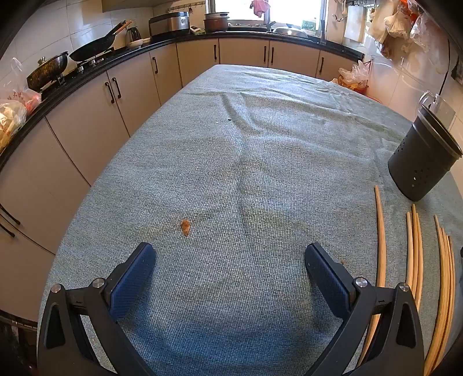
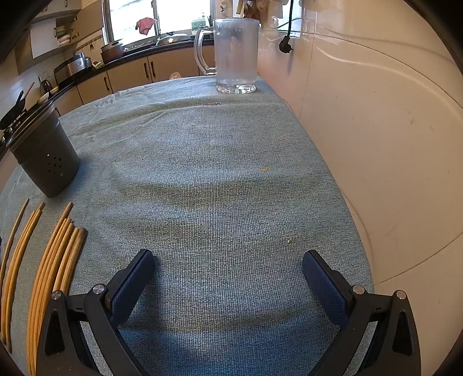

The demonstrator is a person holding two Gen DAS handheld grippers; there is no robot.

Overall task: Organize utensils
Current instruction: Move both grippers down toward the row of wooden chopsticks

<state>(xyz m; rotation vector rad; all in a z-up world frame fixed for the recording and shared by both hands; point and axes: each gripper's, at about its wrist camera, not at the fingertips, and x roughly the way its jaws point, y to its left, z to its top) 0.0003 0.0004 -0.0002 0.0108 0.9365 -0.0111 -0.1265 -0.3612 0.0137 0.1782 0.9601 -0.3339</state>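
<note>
You face a table under a ribbed grey-green cloth (image 1: 260, 162), with beige cabinet doors (image 1: 86, 115) beneath a curved black countertop (image 1: 162, 43). Daylight pours through the bright window (image 1: 289, 8) behind it, and glossy cream wall tiles (image 2: 376, 144) run along your right.

Bright daylight floods from the overexposed window (image 1: 269, 11), soft shadows on the cloth (image 1: 231, 173), edges bowed, sharp

Home kitchen: stove (image 1: 86, 62), wok (image 1: 92, 47), cabinets (image 1: 196, 56).
</note>
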